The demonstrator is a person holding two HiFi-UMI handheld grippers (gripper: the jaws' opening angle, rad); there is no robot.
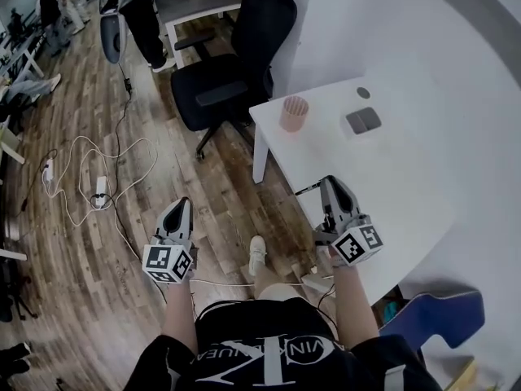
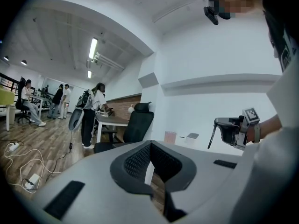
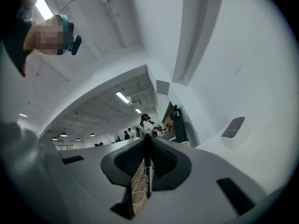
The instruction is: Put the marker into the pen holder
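Observation:
My right gripper (image 1: pixel 327 184) hovers over the near edge of the white table (image 1: pixel 407 194), shut on a thin dark marker (image 1: pixel 307 190). The marker sticks out sideways to the left of the jaws. In the right gripper view the marker (image 3: pixel 148 171) runs lengthwise between the pads. The pink pen holder (image 1: pixel 294 113) stands upright near the table's far left corner, well beyond the marker. My left gripper (image 1: pixel 177 210) hangs over the wooden floor left of the table, jaws together with nothing in them. In the left gripper view the pen holder (image 2: pixel 170 137) and the marker (image 2: pixel 211 137) also show.
A white tray (image 1: pixel 362 122) with a grey insert sits right of the pen holder. A black office chair (image 1: pixel 232 51) stands just beyond the table's left corner. Cables and a power strip (image 1: pixel 99 192) lie on the floor. People stand at desks far back (image 1: pixel 138 10).

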